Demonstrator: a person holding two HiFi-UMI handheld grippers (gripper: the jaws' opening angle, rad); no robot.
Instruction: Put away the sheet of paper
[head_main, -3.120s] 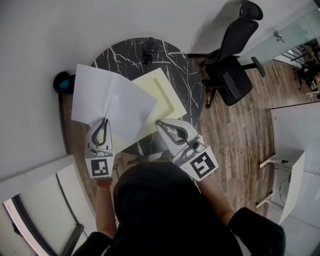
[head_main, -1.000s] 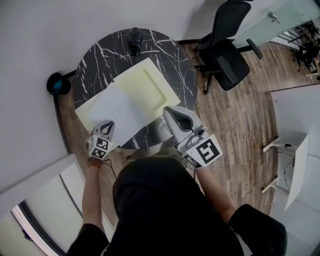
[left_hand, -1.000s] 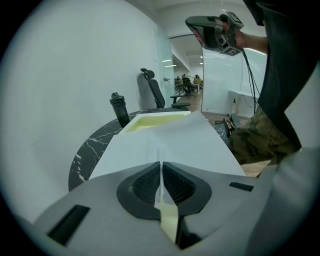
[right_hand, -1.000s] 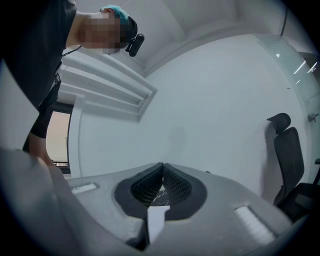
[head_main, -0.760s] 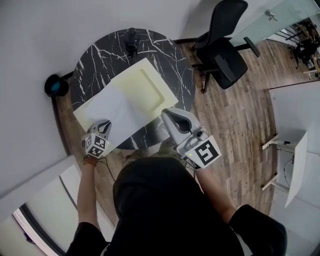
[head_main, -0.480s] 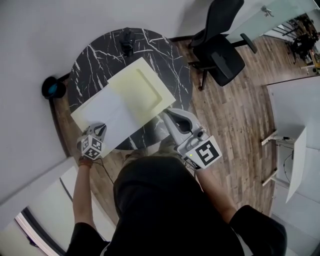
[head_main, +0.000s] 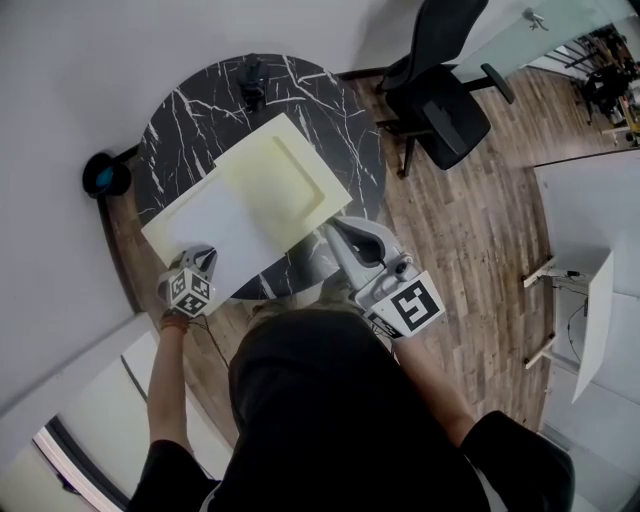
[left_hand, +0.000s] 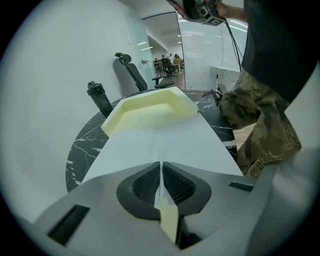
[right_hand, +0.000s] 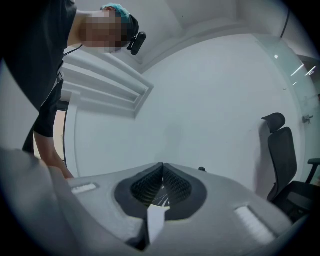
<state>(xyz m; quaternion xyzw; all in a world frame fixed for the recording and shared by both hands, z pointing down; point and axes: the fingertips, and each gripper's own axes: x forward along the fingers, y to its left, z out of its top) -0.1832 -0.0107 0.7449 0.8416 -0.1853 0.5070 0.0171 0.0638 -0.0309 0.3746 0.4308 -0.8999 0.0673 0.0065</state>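
Observation:
The white sheet of paper (head_main: 205, 225) lies flat on the front left of the round black marble table (head_main: 190, 120). Its far end meets a pale yellow tray (head_main: 280, 180). My left gripper (head_main: 203, 256) is shut on the sheet's near edge. In the left gripper view the jaws (left_hand: 161, 165) pinch the sheet (left_hand: 160, 140), which runs forward to the tray (left_hand: 150, 107). My right gripper (head_main: 334, 227) hovers at the table's front edge, right of the sheet. It is shut (right_hand: 162, 166) and grips no part of the sheet.
A dark bottle (head_main: 252, 75) stands at the table's far edge and shows again as the bottle (left_hand: 100, 100). A black office chair (head_main: 445, 95) is to the right on the wood floor. A blue-black object (head_main: 100, 175) sits on the floor by the wall.
The sheet, held up and spread out to the left three seconds ago, now lies flat against the tray. My left gripper has dropped toward the table's front left edge. The right gripper barely moved.

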